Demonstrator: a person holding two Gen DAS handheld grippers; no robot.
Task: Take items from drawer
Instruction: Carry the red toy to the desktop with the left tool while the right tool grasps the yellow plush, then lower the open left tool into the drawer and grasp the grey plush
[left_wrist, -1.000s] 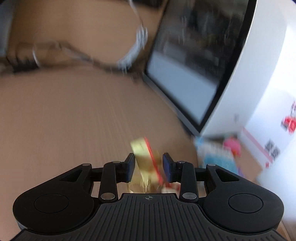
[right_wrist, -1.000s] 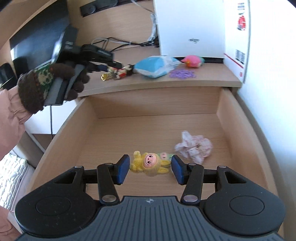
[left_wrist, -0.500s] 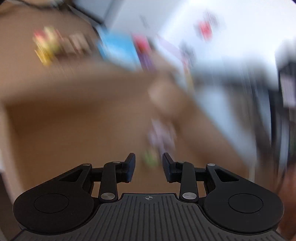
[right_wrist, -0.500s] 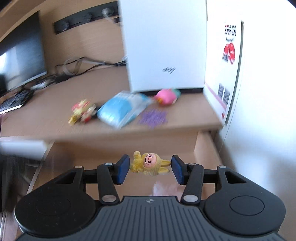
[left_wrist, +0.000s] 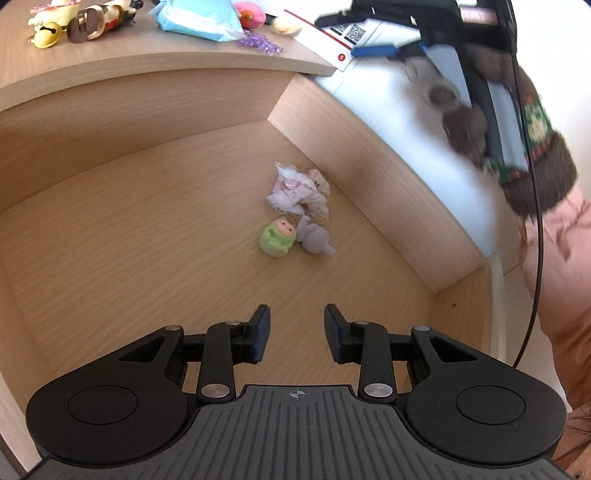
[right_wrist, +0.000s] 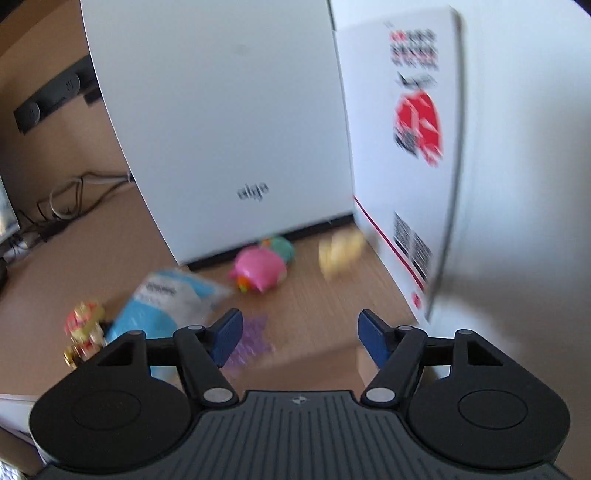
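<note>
Wooden drawer (left_wrist: 110, 229) open; green toy (left_wrist: 277, 240), purple toy (left_wrist: 316, 238) and pink cloth (left_wrist: 299, 192) mid-frame. Left gripper (left_wrist: 296, 334) spread, empty. Right gripper (right_wrist: 299, 341) wide apart over desktop (right_wrist: 306, 295); yellow toy (right_wrist: 338, 253) upper right of centre, blurred.

A white box (right_wrist: 229, 122) stands upright on the bench (right_wrist: 92, 266). A white carton (right_wrist: 410, 155) with red print and QR codes stands just beside it. Cables (right_wrist: 62, 199) and a black power strip (right_wrist: 51, 99) lie behind.

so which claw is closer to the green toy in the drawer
Left. The left claw hangs open over the drawer, with the green toy just ahead of it. The right claw is open up over the desktop.
</note>
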